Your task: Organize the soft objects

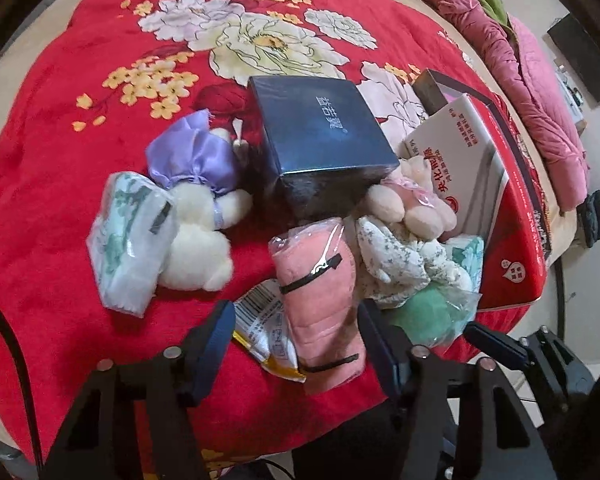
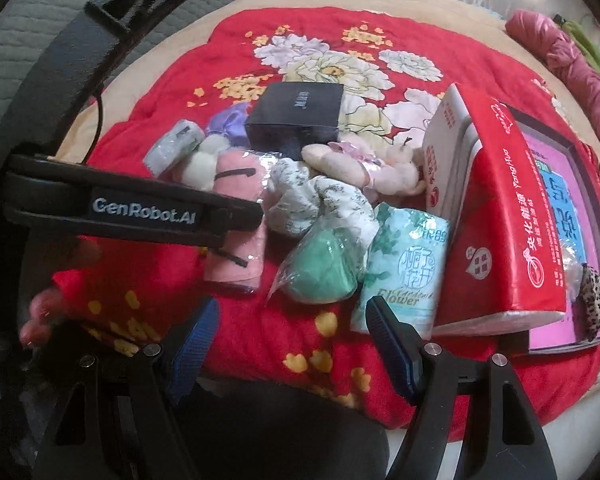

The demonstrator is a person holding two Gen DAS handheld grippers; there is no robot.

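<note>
The left gripper (image 1: 296, 344), spread wide, straddles the pink towel (image 1: 320, 304) near the blanket's (image 1: 60, 160) front edge; a pickup seems underway, needing closure. The right gripper (image 2: 292, 344) hovers spread.

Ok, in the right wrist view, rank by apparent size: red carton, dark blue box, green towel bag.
1. red carton, though nearest the camera.
2-3. dark blue box and green towel bag: similar, and the box lies farther back, so unranked.

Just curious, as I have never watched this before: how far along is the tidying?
Barely begun, it seems. Done: nothing obviously sorted. In hand: the left tongs are open around the pink rolled towel, not gripping; the right tongs are open and empty. Left: the plush toys, tissue packs and green towel.
</note>
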